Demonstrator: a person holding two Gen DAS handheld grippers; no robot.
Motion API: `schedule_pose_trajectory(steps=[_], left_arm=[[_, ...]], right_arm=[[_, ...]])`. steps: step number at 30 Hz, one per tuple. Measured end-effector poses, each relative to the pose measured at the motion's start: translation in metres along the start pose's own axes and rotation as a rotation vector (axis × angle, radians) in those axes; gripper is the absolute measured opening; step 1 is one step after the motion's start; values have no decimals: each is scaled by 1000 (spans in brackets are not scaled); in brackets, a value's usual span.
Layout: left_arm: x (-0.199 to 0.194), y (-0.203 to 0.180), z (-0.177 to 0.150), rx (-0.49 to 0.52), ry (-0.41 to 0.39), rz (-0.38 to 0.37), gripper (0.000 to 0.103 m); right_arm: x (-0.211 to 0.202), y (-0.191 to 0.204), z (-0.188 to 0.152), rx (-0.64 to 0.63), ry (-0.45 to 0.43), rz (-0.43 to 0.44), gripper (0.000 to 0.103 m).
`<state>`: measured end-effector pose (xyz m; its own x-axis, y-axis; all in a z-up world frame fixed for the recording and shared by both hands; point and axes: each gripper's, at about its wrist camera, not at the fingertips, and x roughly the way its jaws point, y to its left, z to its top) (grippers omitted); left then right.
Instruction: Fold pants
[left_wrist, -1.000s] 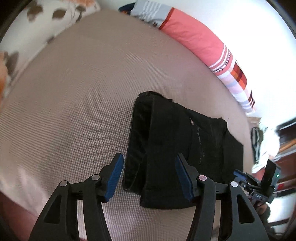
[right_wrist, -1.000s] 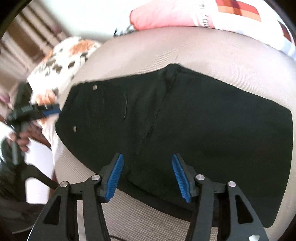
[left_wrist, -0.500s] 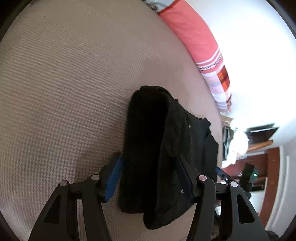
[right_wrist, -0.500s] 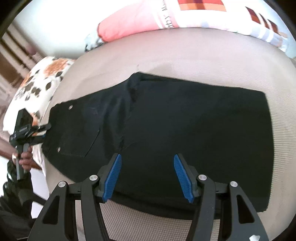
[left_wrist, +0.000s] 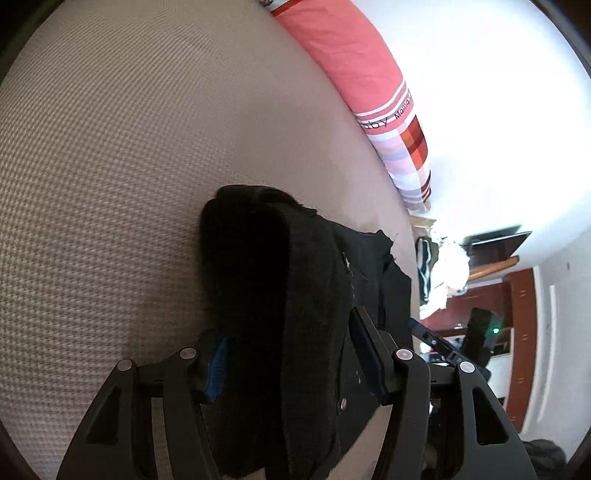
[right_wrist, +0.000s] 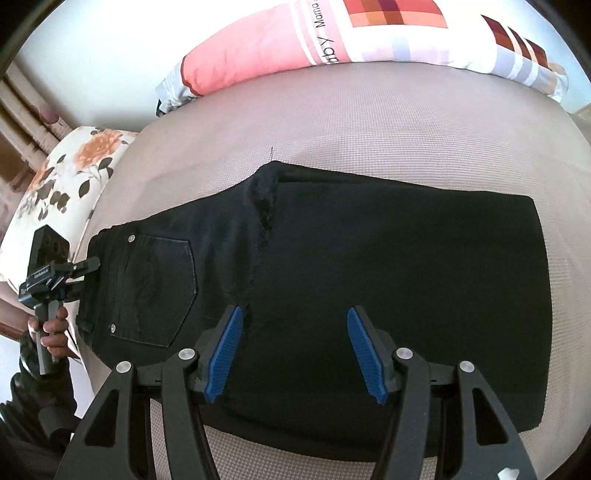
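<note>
Left tongs (left_wrist: 291, 365) reach in level at the waistband end of the pants (right_wrist: 369, 302). Jaws stand about half open with the thick folded edge of the waistband between them; near pad (left_wrist: 218, 363) looks to brush the cloth, but a firm clamp cannot be told. From the right wrist view the left tongs (right_wrist: 90, 271) show small at the far left, tips at the waistband edge, a hand (right_wrist: 51, 332) on the grip below.

Right tongs (right_wrist: 295, 350) point steeply down over the near long edge of the pants, about midway along. Jaws half open, blue pads clear of the cloth, nothing held.

Pants are black, folded leg over leg, lying flat across the bed (right_wrist: 369, 122). Back pocket (right_wrist: 155, 291) faces up, left of the right tongs. Leg end lies to their right.

Beyond the pants: a pink striped pillow (right_wrist: 258, 55) along the far side of the bed. Flowered pillow (right_wrist: 70, 173) sits past the left tongs.
</note>
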<state>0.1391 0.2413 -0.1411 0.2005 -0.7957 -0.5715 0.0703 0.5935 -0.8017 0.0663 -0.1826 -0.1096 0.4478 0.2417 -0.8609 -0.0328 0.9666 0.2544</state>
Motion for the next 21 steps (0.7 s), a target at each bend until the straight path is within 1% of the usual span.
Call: schedule_pose_trajectory(steps=[2,3,4,6,7,10,11,13,15,17,19,21], left_arm=[[0,-6,-5,14,-20,54,52],[2,-7,-8,14,-15,83,41],[3,-9,-11,5,-12,108,37],[4,-14,-12,-10,-19,146,33],[4,-20,-12,-18,-16,187,32],[2,-44,-12,-19,-28,271,28],[0,-52,-13,-21,-39,271,27],[-6,-73,-17,-17,-53,224,23],[-9,-97,-22,6,-69,221,22],[-3,-125,-27,32,-75,229,21],[11,-155,-30,42,-70,201,20],[27,-179,-32,53,-62,191,19]], right_arm=[[-3,2,0,-9,-11,1,57],[-5,1,0,-12,-18,3,57],[-7,0,0,-11,-26,4,57],[-12,-6,0,-5,-39,2,57],[-15,-10,0,4,-48,2,57],[-26,-24,0,36,-73,8,57],[-31,-30,-1,46,-83,9,57],[-43,-42,-1,64,-107,9,57],[-54,-54,-2,75,-130,3,60],[-65,-66,-3,83,-150,-13,60],[-78,-80,-5,100,-182,-18,61],[-89,-97,-8,131,-210,-18,62]])
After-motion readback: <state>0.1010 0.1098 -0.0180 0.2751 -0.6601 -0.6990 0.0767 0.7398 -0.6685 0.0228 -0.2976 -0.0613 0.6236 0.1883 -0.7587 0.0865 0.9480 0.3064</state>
